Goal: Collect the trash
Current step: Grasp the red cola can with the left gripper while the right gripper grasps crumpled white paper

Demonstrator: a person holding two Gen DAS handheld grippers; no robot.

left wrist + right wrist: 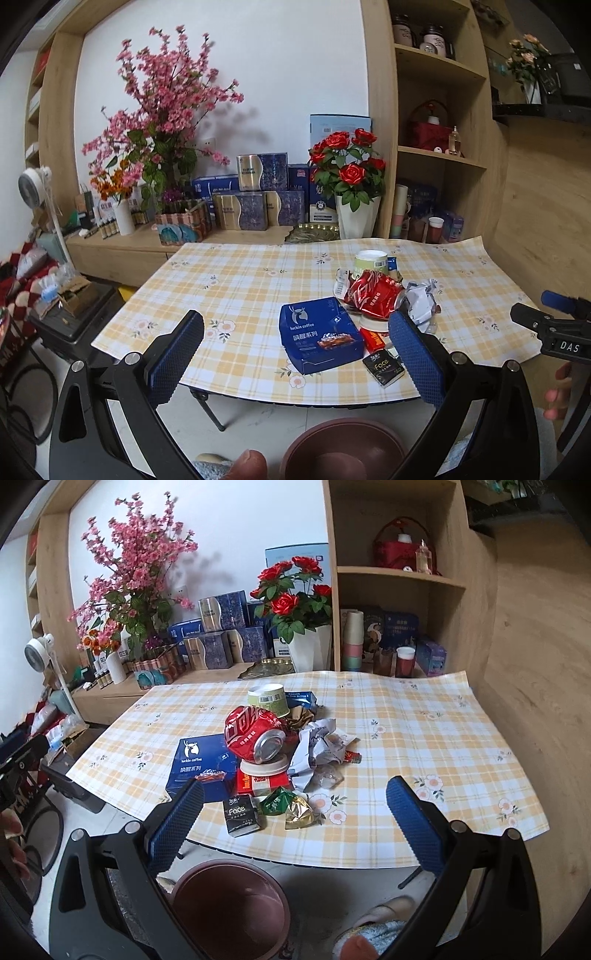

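The left hand-held gripper (295, 354) is spread wide and holds nothing; its blue ribbed pads (177, 358) hang before the near edge of the table (236, 280). The right hand-held gripper (295, 827) is also spread and empty, above a round brown plastic bin (229, 908) on the floor. The trash lies in one pile near the middle of the table, on a yellow checked cloth with small flowers. A crushed red can (255, 736) rests on a flat cream lid (263, 767). Left of it lies a blue carton (201, 768) marked "luckin coffee". Nearest the edge are a black pack (242, 815) reading "Face" and green and gold foil wrappers (291, 808). Crumpled white paper (319, 747) lies to the right, and a pale paper cup (269, 698) with a barcode behind.
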